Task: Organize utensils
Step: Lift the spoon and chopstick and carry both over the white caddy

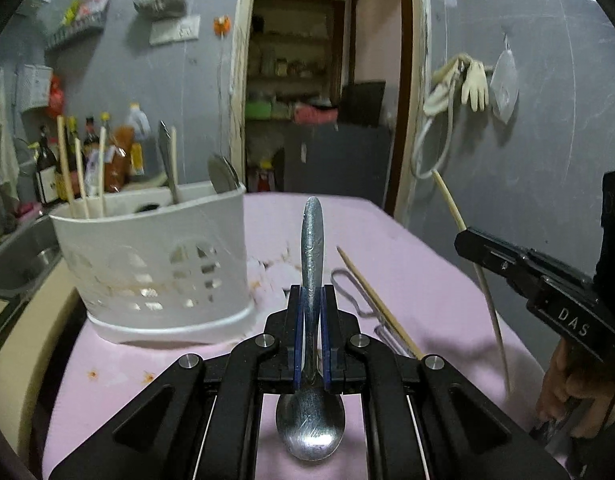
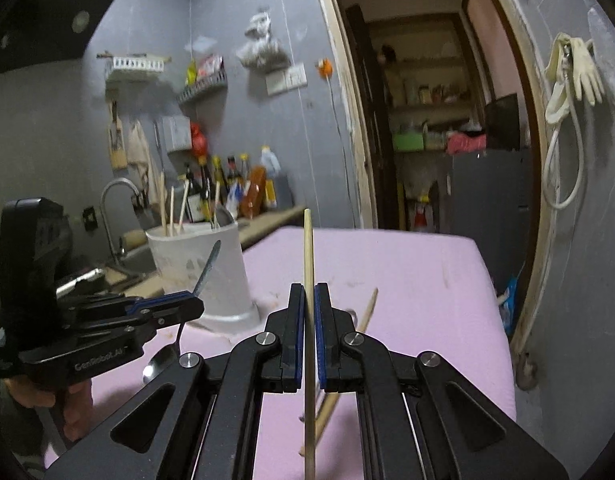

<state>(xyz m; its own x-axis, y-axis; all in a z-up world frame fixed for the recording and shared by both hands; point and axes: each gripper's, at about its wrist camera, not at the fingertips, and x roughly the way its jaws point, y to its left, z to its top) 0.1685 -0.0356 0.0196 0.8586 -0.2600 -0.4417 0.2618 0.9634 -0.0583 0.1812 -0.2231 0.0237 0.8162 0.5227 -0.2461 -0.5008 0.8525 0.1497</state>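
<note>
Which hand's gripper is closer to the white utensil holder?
Left. The left gripper, shut on a spoon, is right beside the white utensil holder. The right gripper, shut on a chopstick, is farther out over the pink table.

Your surface (image 1: pixel 407 240) is covered in pink and fills the lower middle of both frames. A white slotted utensil caddy (image 1: pixel 155 264) stands on it at centre left. One wooden chopstick (image 1: pixel 377 302) lies flat right of centre, beside a metal utensil (image 1: pixel 349 292) I cannot identify. Orange stains (image 1: pixel 93 374) mark the lower left.
</note>
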